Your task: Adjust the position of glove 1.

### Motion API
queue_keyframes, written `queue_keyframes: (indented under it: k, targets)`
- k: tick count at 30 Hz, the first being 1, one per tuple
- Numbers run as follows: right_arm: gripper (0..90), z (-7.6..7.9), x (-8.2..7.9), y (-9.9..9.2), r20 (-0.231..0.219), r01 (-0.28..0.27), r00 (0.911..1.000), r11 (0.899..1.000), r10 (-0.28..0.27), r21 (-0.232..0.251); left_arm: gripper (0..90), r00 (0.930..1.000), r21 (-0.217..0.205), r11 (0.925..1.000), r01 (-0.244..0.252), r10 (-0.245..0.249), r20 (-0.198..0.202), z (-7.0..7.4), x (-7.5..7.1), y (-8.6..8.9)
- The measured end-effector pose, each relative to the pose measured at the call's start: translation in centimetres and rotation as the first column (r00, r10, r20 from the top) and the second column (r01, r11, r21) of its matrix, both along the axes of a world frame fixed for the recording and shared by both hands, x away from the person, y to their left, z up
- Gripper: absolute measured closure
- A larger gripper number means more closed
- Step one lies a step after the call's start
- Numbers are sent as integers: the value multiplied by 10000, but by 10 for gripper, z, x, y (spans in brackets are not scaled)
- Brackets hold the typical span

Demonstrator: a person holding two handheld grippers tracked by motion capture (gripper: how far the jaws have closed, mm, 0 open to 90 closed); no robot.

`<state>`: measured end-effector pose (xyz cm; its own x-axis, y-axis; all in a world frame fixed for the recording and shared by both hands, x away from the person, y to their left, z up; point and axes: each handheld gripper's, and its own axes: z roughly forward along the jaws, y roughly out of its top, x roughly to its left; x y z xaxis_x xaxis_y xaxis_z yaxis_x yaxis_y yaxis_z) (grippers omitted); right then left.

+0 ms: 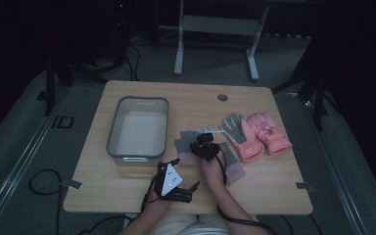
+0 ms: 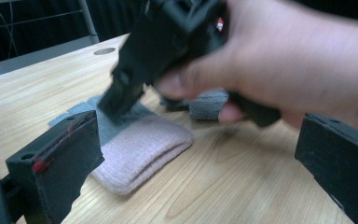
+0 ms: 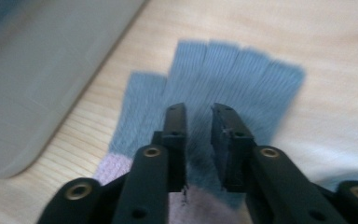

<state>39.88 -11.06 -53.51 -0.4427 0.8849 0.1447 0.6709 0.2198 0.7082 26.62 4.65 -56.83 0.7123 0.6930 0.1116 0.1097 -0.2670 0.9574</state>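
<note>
Two grey gloves [image 1: 191,142] lie mid-table, right of the bin [image 1: 138,126]. The right gripper [image 3: 198,116] hangs over one, jaws narrowly parted, likely lining up a pinch; the left gripper [image 1: 176,188] waits wide near the edge.

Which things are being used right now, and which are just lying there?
Being used:
- grey glove, flat on the table
- right tool, jaws a little apart just above that glove

Just lying there:
- pink gloves
- bin
- left tool, jaws wide, holding nothing
</note>
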Motion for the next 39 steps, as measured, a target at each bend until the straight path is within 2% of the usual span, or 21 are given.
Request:
queue_keyframes:
  k: [2,4,5,7,8,11,13,14,18,22,25,27,33,36,39]
  targets:
    - [694,5,0,-2,137,-109,9998,9999,109,-38,0,10000,-8,10000,12,-12,-8,0,0,0]
    - [663,23,0,-19,420,-613,9973,9981,611,47,0,10000,-11,10000,37,-37,1,0,0,0]
    - [644,28,0,-25,635,-861,9942,9962,865,-94,0,10000,-22,10000,55,-55,-8,0,0,0]
    - [622,38,-1,-42,684,-1578,9849,9872,1591,-246,0,10000,-6,10000,79,-79,-1,0,0,0]
    - [632,40,-2,-48,767,-1697,9821,9849,1718,-334,0,10000,28,10000,78,-78,24,0,0,0]
    - [629,48,-3,-70,738,-2457,9657,9680,2490,-505,0,9999,-9,9999,102,-102,9,0,0,-1]
    - [628,52,-5,-85,784,-3091,9455,9469,3160,-882,0,9999,-19,9999,103,-103,-1,0,0,-1]
    - [625,52,-5,-89,784,-3247,9397,9403,3330,-1023,0,9999,-21,9999,103,-103,-8,0,0,-1]
    - [615,48,-8,-110,731,-3827,9154,9122,3958,-1461,0,9999,3,9999,119,-119,-27,0,0,-1]
    - [591,39,-8,-124,313,-4007,9115,9028,4100,-1559,0,9999,-25,9999,134,-134,-54,0,1,0]
    - [570,28,-11,-128,-67,-4439,8925,8757,4510,-1900,0,9999,-1,9999,141,-141,-62,0,1,0]
    - [567,22,-11,-128,-272,-4582,8860,8651,4628,-2040,0,9999,3,9999,137,-137,-69,0,1,-1]
    - [556,8,-5,-126,-564,-4732,8798,8588,4719,-1962,0,9999,48,9999,152,-151,-41,0,0,-1]
    - [546,-1,-3,-125,-895,-4821,8757,8482,4745,-2194,0,9999,56,9999,155,-155,-31,0,0,-1]
    - [572,-5,-4,-125,-748,-4891,8709,8418,4857,-2283,0,9999,84,9998,154,-154,-6,0,0,-1]
